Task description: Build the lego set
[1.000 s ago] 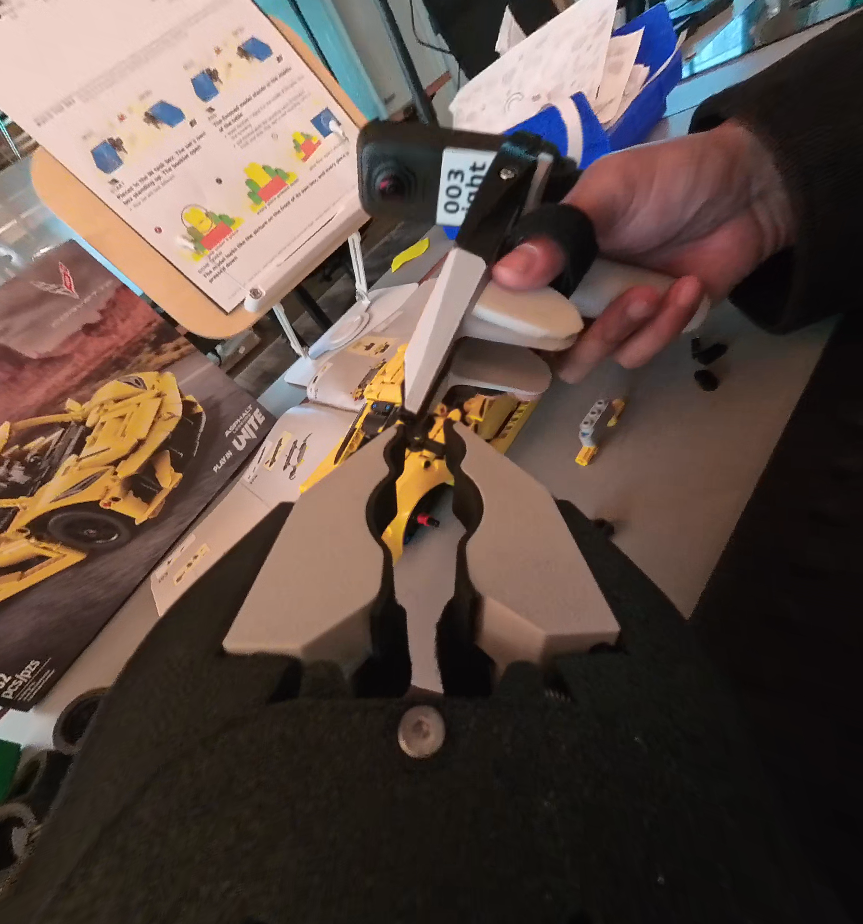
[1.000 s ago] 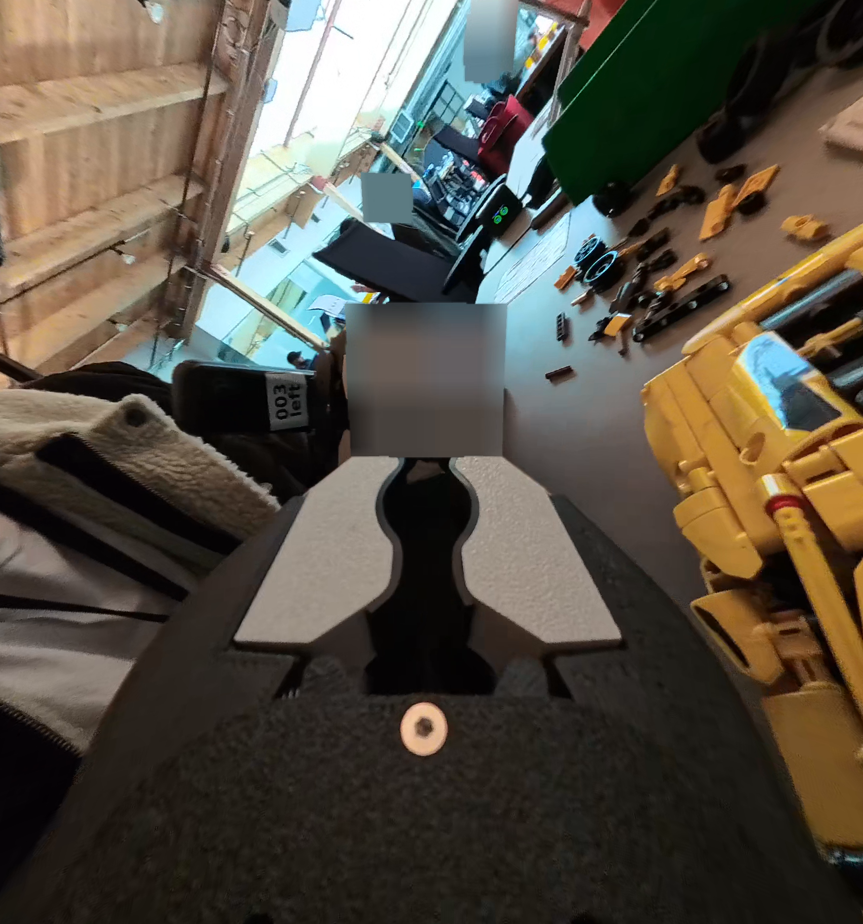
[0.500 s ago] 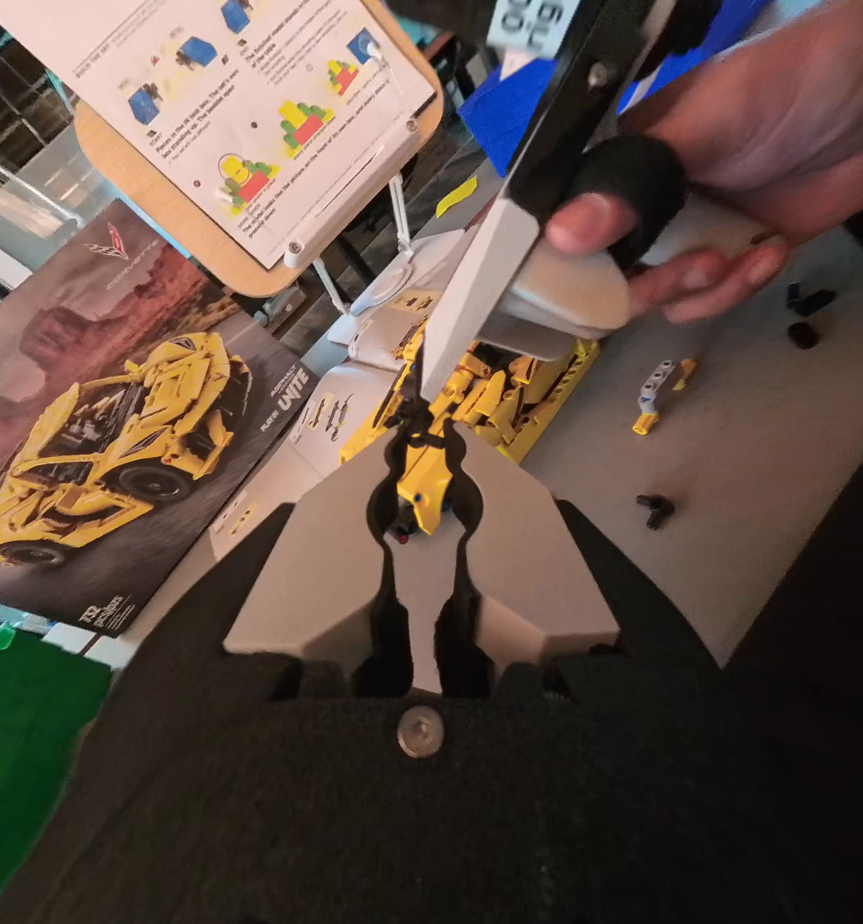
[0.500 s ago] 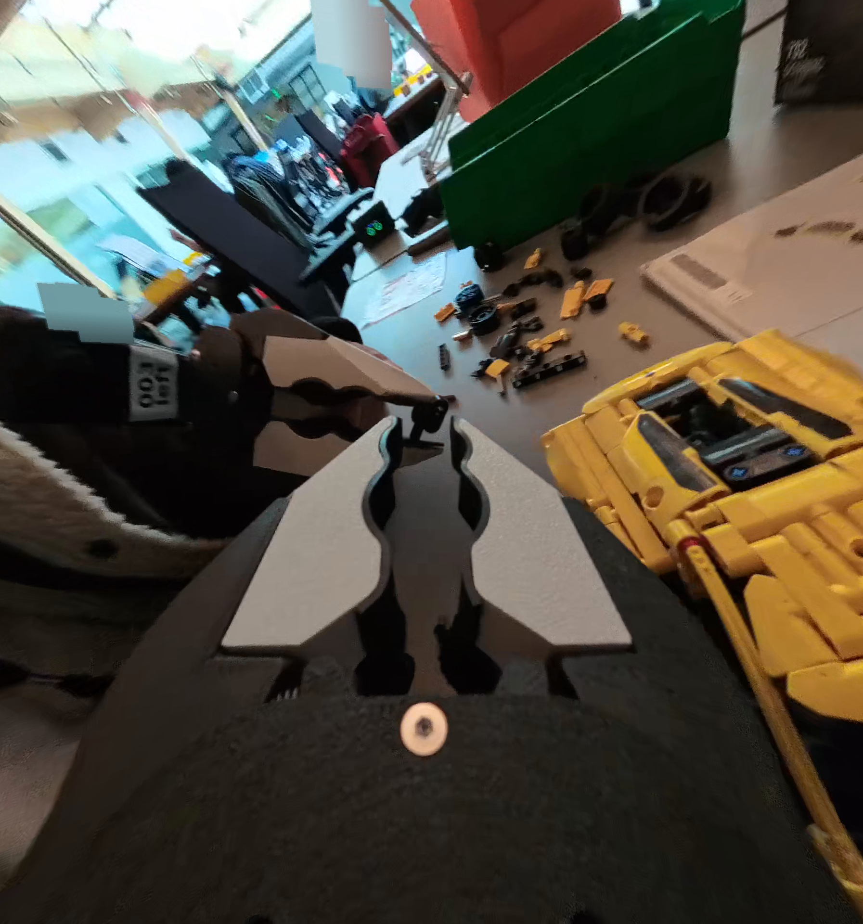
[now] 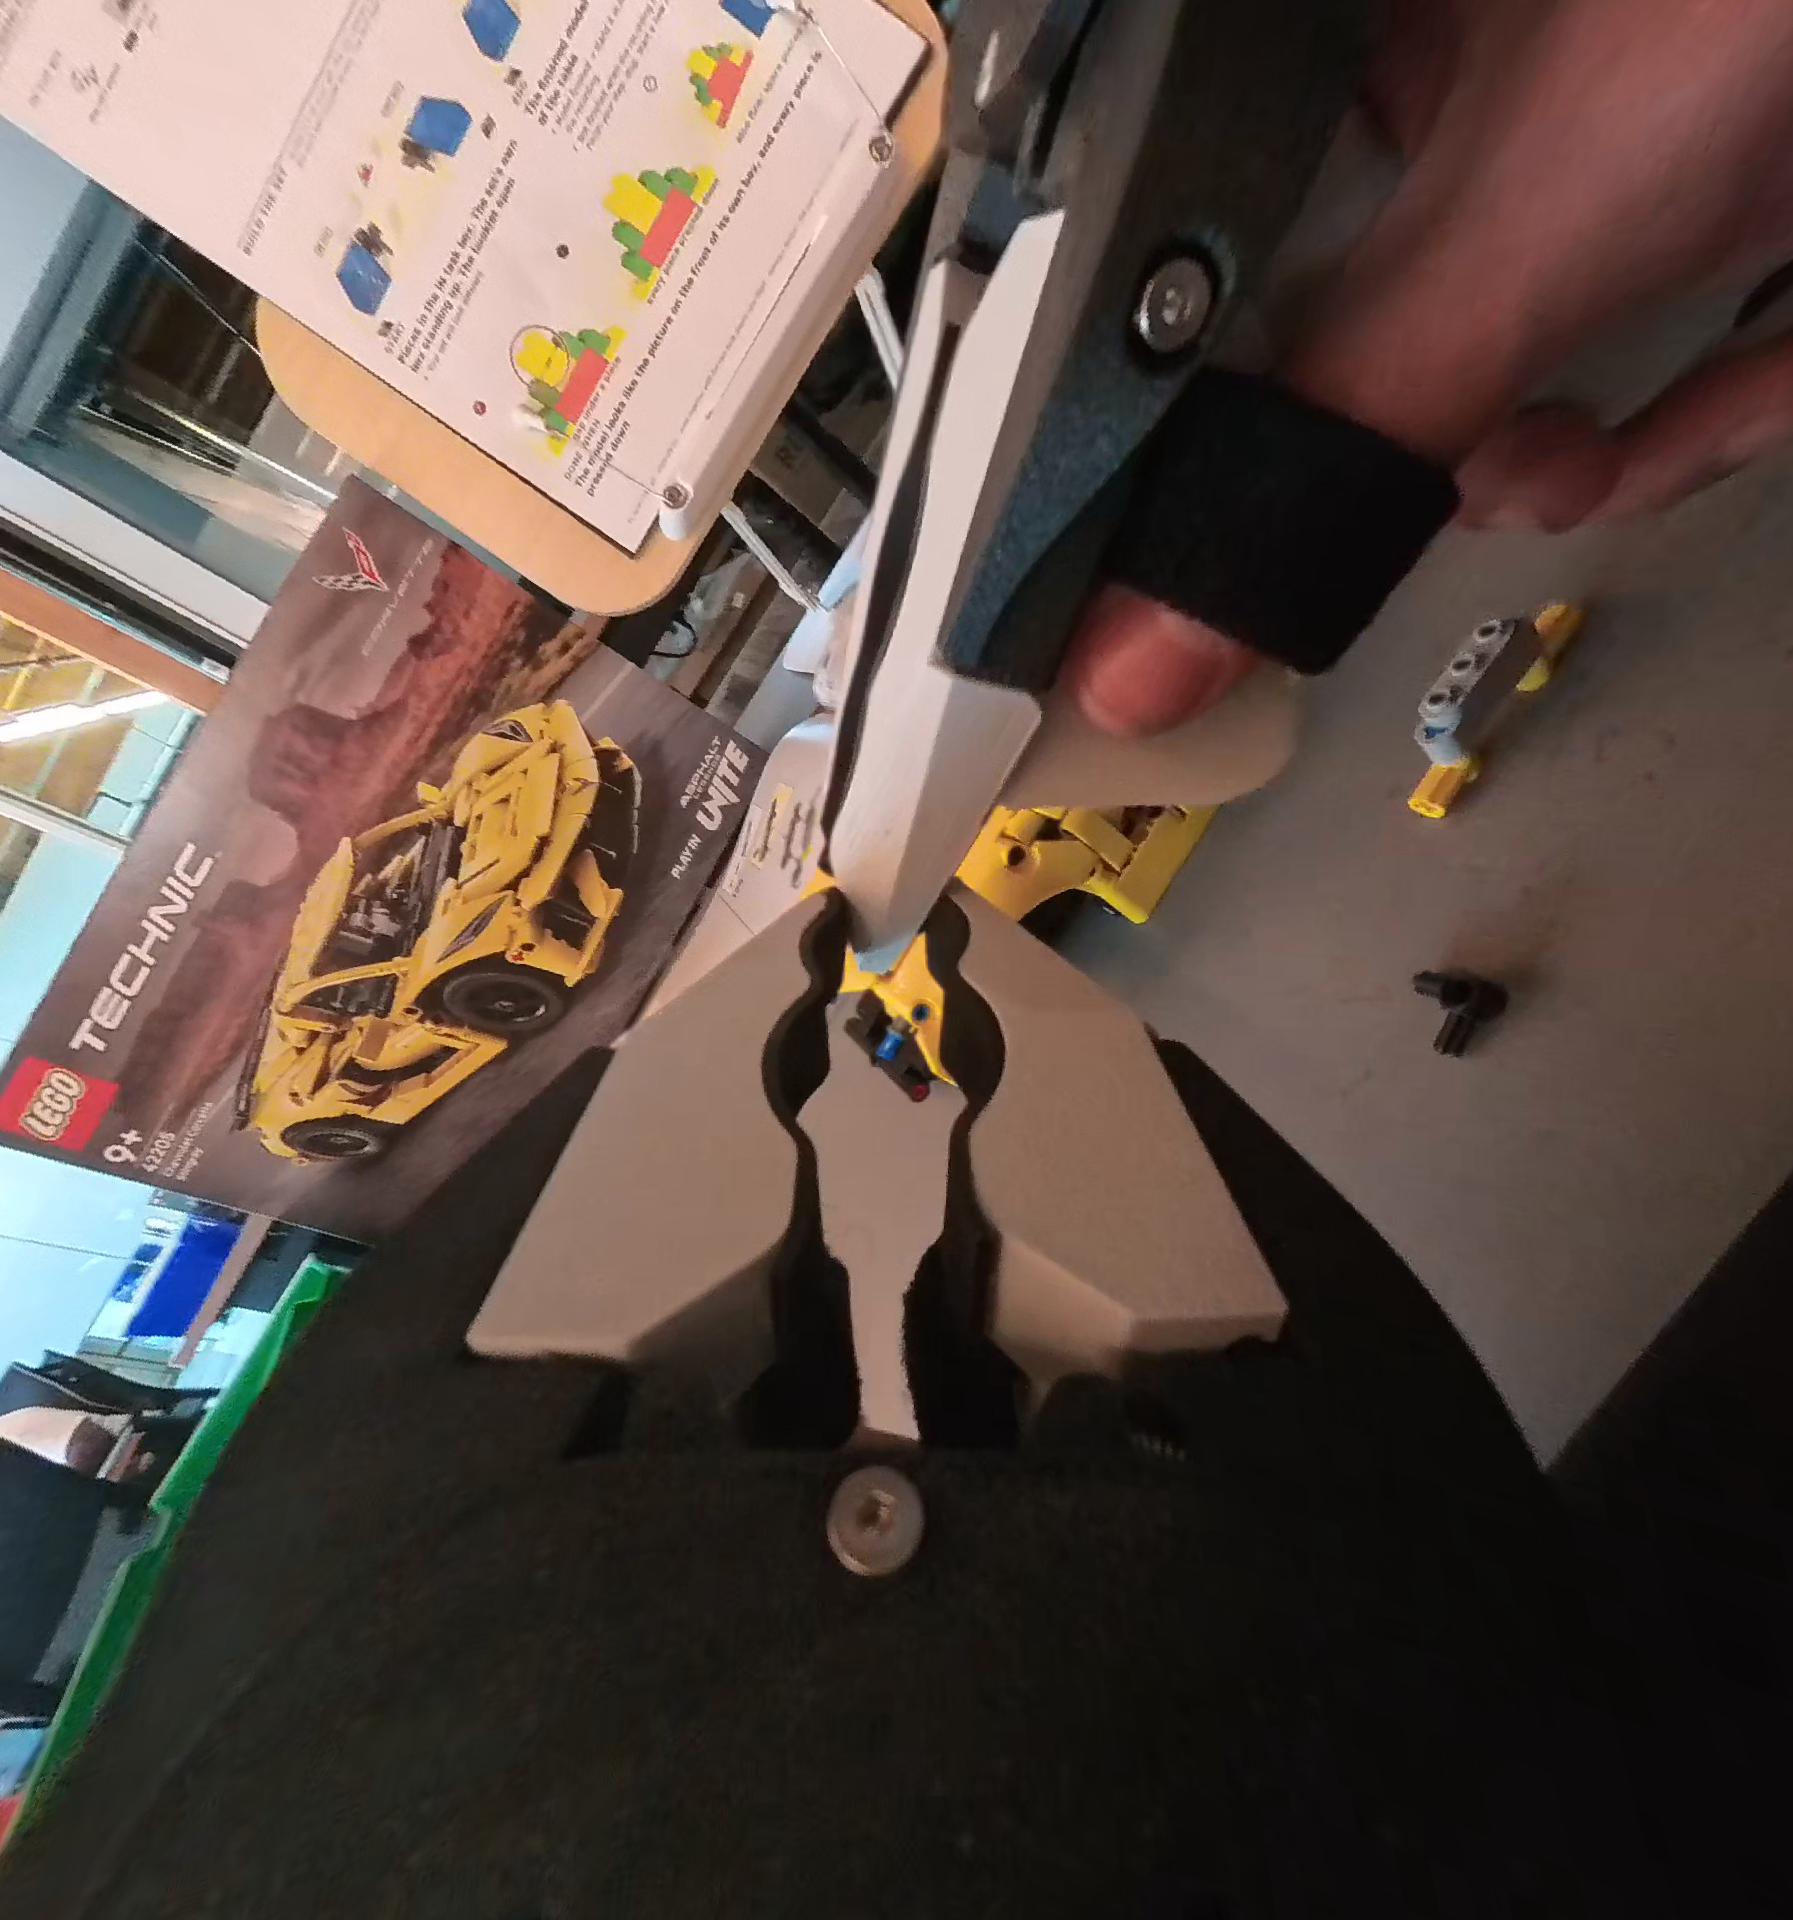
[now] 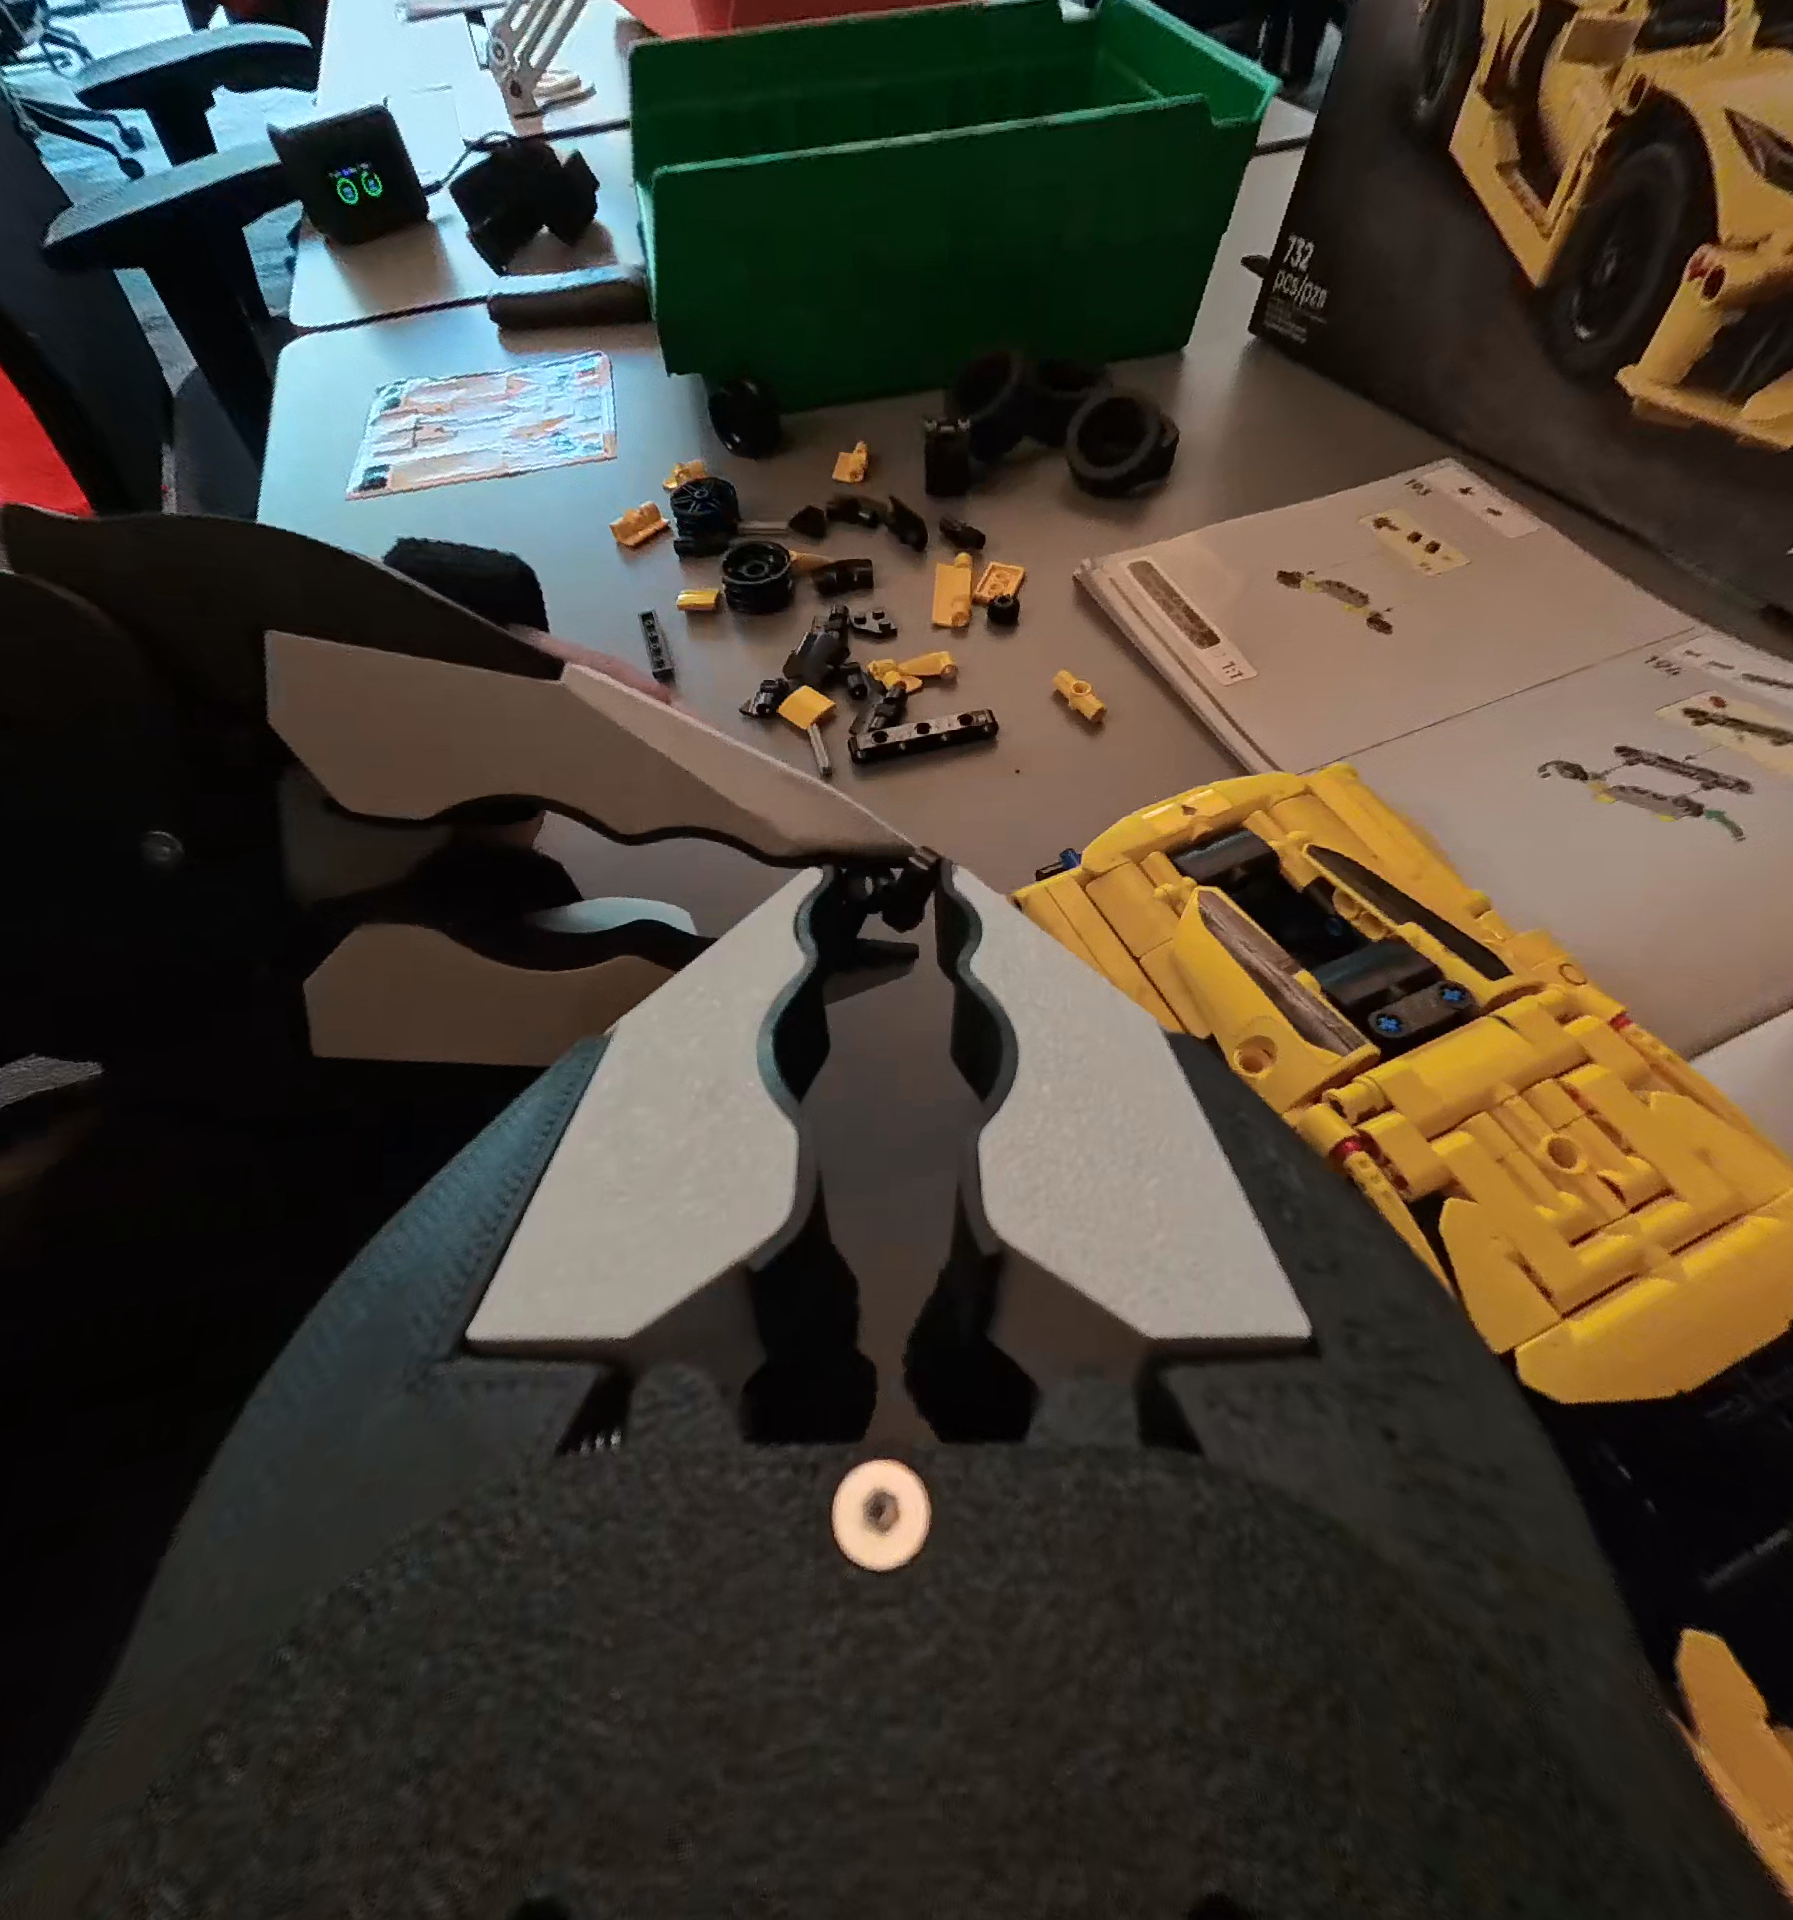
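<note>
My left gripper (image 5: 889, 914) is shut on a small black piece (image 6: 879, 888) at its tips. My right gripper (image 6: 884, 878) meets it tip to tip, and its tips close on the same piece. In the left wrist view the right gripper (image 5: 881, 930) comes down from the upper right in a person's hand (image 5: 1494, 260) and hides the piece. In the right wrist view the left gripper (image 6: 902, 862) reaches in from the left. The part-built yellow car (image 6: 1391, 1091) lies on the table just right of the tips and also shows behind them (image 5: 1079, 842).
Loose black and yellow parts (image 6: 850, 644) and tyres (image 6: 1079, 426) lie before a green bin (image 6: 923, 208). An open booklet (image 6: 1443, 623) and the set's box (image 5: 352, 883) are beside the car. A grey-and-yellow subassembly (image 5: 1474, 707) and a black connector (image 5: 1458, 1003) lie apart. The grippers are tip to tip, or close to it.
Both grippers stayed tip to tip and turned together. The right wrist view swung from the room down onto the table and car. The left gripper tilted and moved closer to the right one.
</note>
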